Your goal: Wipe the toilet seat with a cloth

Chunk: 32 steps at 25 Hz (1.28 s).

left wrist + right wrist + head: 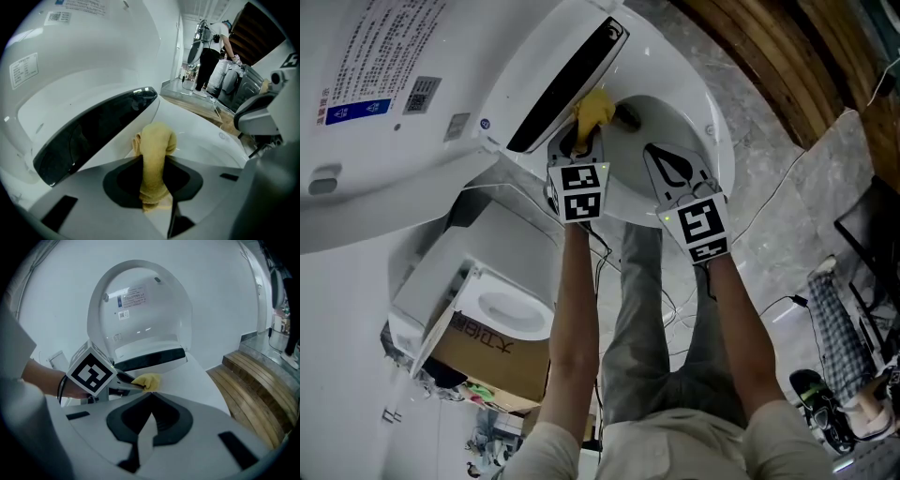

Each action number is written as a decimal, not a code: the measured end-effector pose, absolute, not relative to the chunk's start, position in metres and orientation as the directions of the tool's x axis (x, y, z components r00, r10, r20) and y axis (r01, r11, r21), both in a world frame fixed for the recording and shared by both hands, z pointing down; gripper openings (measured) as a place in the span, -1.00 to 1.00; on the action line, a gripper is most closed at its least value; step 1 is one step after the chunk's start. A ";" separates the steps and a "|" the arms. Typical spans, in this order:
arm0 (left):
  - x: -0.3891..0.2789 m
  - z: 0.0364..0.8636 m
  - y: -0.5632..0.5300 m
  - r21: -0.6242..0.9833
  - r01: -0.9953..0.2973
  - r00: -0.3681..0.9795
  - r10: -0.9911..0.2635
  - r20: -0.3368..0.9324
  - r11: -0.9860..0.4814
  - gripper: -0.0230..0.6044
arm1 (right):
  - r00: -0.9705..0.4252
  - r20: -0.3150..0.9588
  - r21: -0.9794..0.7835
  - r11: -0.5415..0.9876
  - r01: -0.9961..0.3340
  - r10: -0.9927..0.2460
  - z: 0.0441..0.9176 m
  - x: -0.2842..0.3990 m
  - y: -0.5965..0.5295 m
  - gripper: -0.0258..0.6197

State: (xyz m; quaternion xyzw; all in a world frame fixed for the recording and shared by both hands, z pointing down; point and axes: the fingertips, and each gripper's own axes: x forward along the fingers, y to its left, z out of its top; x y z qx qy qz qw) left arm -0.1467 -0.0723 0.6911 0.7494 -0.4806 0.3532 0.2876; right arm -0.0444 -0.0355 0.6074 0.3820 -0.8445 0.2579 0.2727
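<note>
A white toilet stands with its lid raised and a black strip along the hinge. My left gripper is shut on a yellow cloth, and the cloth's bunched end rests on the white seat just in front of that strip. The cloth runs back between the jaws of the left gripper. My right gripper hovers over the seat just right of the left one, shut with nothing in it. The right gripper view shows its closed tips, the cloth and the left gripper's marker cube.
Wooden steps rise to the toilet's right. A cardboard box with a white fixture on top stands by my left leg. Cables trail over the grey floor. A person stands far back in the room.
</note>
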 end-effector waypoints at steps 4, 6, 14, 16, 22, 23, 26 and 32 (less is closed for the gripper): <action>-0.158 0.692 -0.062 0.087 -0.932 0.273 -0.520 0.809 -0.353 -0.55 | -0.570 0.658 -0.230 0.590 -0.774 -0.492 0.607 -0.052 -0.028 -0.90; -0.164 0.691 -0.058 0.083 -0.935 0.265 -0.523 0.810 -0.345 -0.55 | -0.573 0.658 -0.229 0.595 -0.770 -0.489 0.606 -0.054 -0.025 -0.90; -0.182 0.688 -0.037 0.071 -0.946 0.238 -0.530 0.814 -0.317 -0.55 | -0.581 0.661 -0.226 0.613 -0.757 -0.474 0.604 -0.057 -0.011 -0.90; -0.185 0.688 -0.032 0.066 -0.948 0.231 -0.531 0.815 -0.311 -0.55 | -0.584 0.662 -0.227 0.617 -0.754 -0.469 0.604 -0.058 -0.006 -0.90; -0.194 0.688 -0.015 0.052 -0.952 0.214 -0.533 0.818 -0.303 -0.55 | -0.595 0.662 -0.232 0.631 -0.740 -0.455 0.602 -0.061 0.008 -0.90; -0.195 0.688 -0.012 0.050 -0.952 0.212 -0.532 0.820 -0.302 -0.55 | -0.597 0.662 -0.232 0.633 -0.739 -0.453 0.602 -0.061 0.010 -0.90; -0.197 0.692 -0.001 0.042 -0.954 0.201 -0.527 0.826 -0.297 -0.55 | -0.601 0.663 -0.235 0.637 -0.734 -0.447 0.602 -0.060 0.016 -0.90; -0.194 0.692 0.018 0.029 -0.955 0.187 -0.522 0.832 -0.296 -0.55 | -0.609 0.665 -0.237 0.651 -0.721 -0.432 0.599 -0.052 0.028 -0.90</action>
